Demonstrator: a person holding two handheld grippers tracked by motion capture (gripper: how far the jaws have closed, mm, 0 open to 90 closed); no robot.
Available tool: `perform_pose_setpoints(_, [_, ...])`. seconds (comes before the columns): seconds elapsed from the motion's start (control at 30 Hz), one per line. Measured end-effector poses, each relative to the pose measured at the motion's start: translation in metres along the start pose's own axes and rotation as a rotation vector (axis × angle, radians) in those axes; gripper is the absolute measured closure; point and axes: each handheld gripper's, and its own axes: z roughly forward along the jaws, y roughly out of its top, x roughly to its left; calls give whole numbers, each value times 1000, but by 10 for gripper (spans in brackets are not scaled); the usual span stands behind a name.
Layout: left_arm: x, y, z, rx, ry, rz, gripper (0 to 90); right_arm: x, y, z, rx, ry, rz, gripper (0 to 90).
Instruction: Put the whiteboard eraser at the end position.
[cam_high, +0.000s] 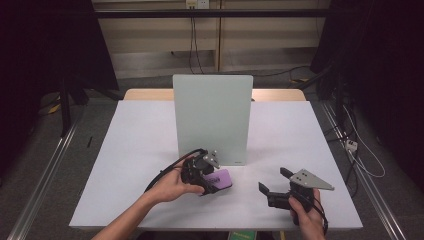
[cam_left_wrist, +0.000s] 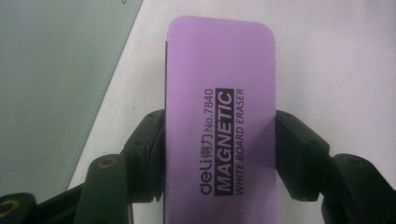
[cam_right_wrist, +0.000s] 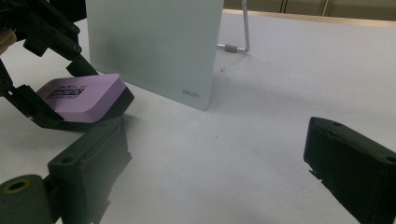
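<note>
One worktop (cam_high: 140, 150) carries an upright pale glass board (cam_high: 212, 117) on a wire stand — the landmark. Just in front of its lower edge lies the purple magnetic eraser (cam_left_wrist: 219, 116), black felt down, with the left tongs (cam_high: 207, 181) clamped across its long sides. Front-right of the board, the right tongs (cam_high: 272, 186) rest spread wide, empty. To lift well, I judge, keep the squeeze square at mid-length — raise level, clear of the glass.

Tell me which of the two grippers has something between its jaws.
The left gripper: its jaws sit against both long sides of the purple whiteboard eraser, close to the standing board. The right gripper gapes over bare table.
</note>
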Motion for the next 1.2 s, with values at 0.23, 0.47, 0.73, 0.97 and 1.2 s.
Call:
perform_pose_setpoints(0.23, [1,1,3,17,-3,6,407,0,0,0,0,1,-2,63])
perform_pose_setpoints(0.47, [3,3,8,36,-15,0,406,0,0,0,0,2,-3,63])
perform_pose_setpoints(0.73, [6,2,10,33,-29,-29,403,1,0,0,0,3,-5,63])
perform_pose_setpoints(0.97, [4,1,9,12,0,-30,318,0,0,0,-1,4,-3,63])
perform_pose_setpoints(1.2, [3,-3,1,-74,55,-80,129,0,0,1,1,3,-4,63])
